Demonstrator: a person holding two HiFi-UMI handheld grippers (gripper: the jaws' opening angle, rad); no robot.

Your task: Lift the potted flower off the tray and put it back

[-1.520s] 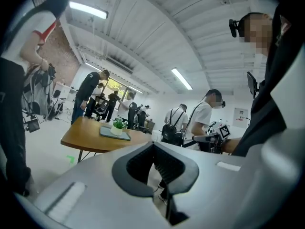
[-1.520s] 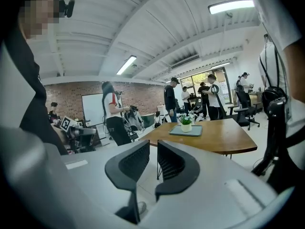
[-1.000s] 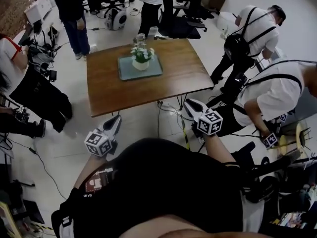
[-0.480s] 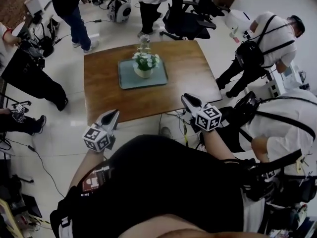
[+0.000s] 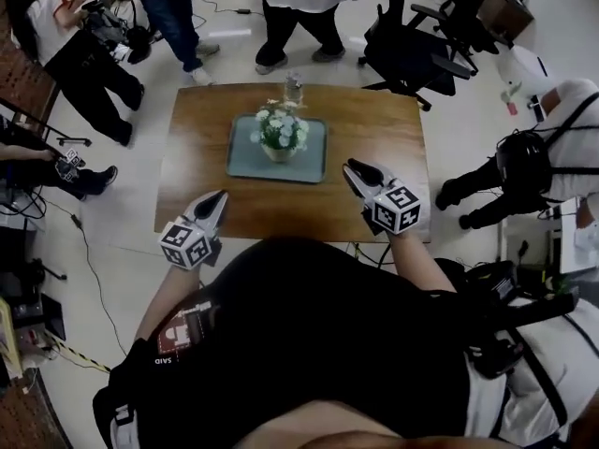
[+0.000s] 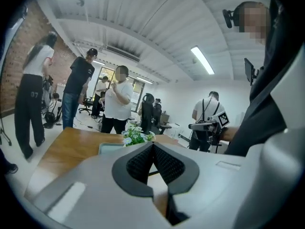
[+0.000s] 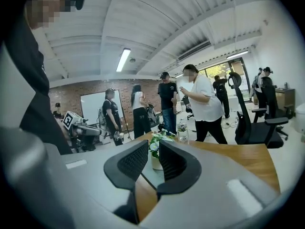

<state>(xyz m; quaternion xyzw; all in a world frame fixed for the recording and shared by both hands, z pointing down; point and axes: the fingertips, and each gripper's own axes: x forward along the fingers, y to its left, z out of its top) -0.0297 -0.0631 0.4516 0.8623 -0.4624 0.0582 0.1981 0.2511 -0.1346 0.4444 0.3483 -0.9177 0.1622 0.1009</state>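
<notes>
A potted flower (image 5: 280, 131) with white blooms in a pale pot stands on a grey-green tray (image 5: 245, 160) in the middle of a brown wooden table (image 5: 374, 129). My left gripper (image 5: 220, 197) hangs at the table's near edge, left of the tray, with its jaws shut and nothing in them. My right gripper (image 5: 353, 167) is over the near right part of the table, just right of the tray, its jaws a little open and empty. In the left gripper view the flower (image 6: 136, 135) shows beyond the left gripper (image 6: 152, 144). Between the right gripper's (image 7: 153, 146) pads the pot (image 7: 155, 163) is seen farther off.
A clear glass bottle (image 5: 293, 87) stands on the table behind the tray. Several people stand or crouch around the table. A black office chair (image 5: 412, 50) is at the far right, and cables and camera gear (image 5: 65, 166) lie on the floor at the left.
The table has come much closer in the head view. Both grippers have moved forward from over the floor to the table's near edge, the right one now over the tabletop.
</notes>
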